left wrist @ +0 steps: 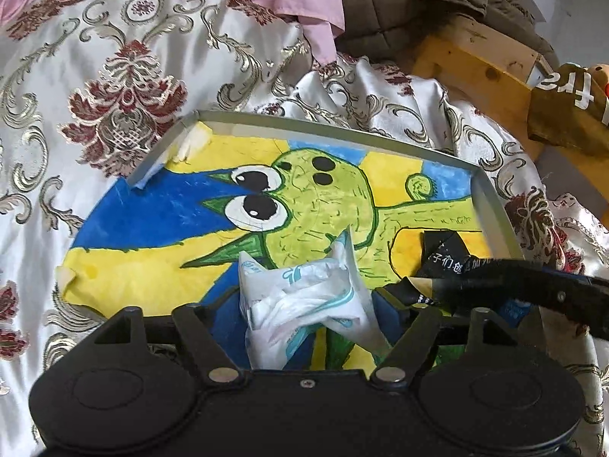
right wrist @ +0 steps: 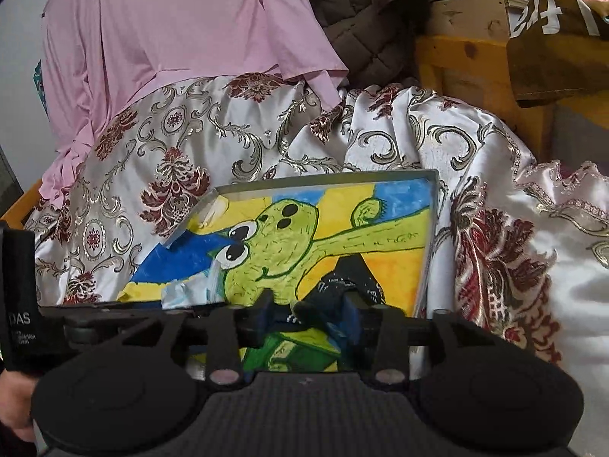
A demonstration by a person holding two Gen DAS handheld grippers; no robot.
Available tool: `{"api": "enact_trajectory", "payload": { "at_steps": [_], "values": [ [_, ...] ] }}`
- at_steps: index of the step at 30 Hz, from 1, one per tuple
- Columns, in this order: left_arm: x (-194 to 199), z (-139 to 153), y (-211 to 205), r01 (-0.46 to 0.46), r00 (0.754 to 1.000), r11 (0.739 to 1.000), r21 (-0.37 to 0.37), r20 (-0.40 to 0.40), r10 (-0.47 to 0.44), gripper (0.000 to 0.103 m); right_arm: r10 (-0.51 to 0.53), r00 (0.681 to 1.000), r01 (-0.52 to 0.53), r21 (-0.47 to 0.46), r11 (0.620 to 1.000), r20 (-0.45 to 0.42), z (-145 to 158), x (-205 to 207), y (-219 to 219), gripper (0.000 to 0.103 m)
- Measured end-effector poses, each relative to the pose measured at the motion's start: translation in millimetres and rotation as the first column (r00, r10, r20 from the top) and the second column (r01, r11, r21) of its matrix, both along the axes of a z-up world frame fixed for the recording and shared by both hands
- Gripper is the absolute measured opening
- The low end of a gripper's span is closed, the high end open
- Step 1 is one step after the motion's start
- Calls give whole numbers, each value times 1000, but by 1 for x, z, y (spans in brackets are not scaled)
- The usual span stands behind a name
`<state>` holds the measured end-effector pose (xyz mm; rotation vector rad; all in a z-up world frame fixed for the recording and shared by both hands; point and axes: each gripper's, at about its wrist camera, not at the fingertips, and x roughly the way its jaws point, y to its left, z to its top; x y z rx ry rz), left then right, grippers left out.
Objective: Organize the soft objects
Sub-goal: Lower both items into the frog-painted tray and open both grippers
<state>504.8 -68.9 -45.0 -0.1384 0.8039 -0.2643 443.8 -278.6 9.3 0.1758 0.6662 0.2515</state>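
My left gripper [left wrist: 310, 304] is shut on a crumpled white packet with light-blue print [left wrist: 304, 293], held just above a painted picture of a green creature [left wrist: 327, 198] in a grey frame. The packet also shows in the right wrist view [right wrist: 186, 291], at the picture's lower left. My right gripper [right wrist: 310, 310] is shut on a black cloth with white lettering [right wrist: 342, 285] over the picture's lower right. That cloth and the right gripper's arm show in the left wrist view [left wrist: 445, 259].
The picture frame [right wrist: 428, 228] lies on a white satin cover with red and gold patterns [left wrist: 125, 87]. A pink garment [right wrist: 171, 38] and a brown quilted jacket [right wrist: 361, 11] lie behind. A wooden crate [right wrist: 475, 57] with a brown printed cloth [right wrist: 552, 45] stands at the right.
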Motion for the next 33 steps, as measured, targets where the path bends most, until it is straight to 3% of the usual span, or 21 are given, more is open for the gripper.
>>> {"api": "enact_trajectory", "payload": {
  "at_steps": [5, 11, 14, 16, 20, 25, 33],
  "values": [
    [-7, 10, 3, -14, 1000, 1000, 0, -2, 14, 85, -1, 1000, 1, -16, 1000, -5, 10, -10, 0, 71],
    [-15, 21, 5, -41, 999, 999, 16, -29, 41, 85, -5, 1000, 5, -33, 999, -6, 29, -27, 2, 82],
    [-30, 33, 10, -53, 999, 998, -21, -3, 53, 85, -5, 999, 6, -30, 1000, 36, 42, -43, 0, 89],
    [-45, 47, 14, -53, 998, 998, -44, 43, 54, 86, -3, 997, 5, -26, 1000, 77, 52, -56, -1, 93],
    [-83, 76, 22, -57, 985, 996, -65, 157, 67, 99, 1, 983, 3, -17, 1000, 186, 74, -89, 1, 103],
    [-139, 111, 35, -57, 956, 996, -73, 283, 76, 102, -1, 948, 9, -23, 1000, 317, 96, -140, 10, 103],
    [-234, 142, 57, -51, 907, 994, -95, 411, 86, 102, 16, 904, 6, -50, 999, 427, 114, -228, 19, 103]
  ]
}}
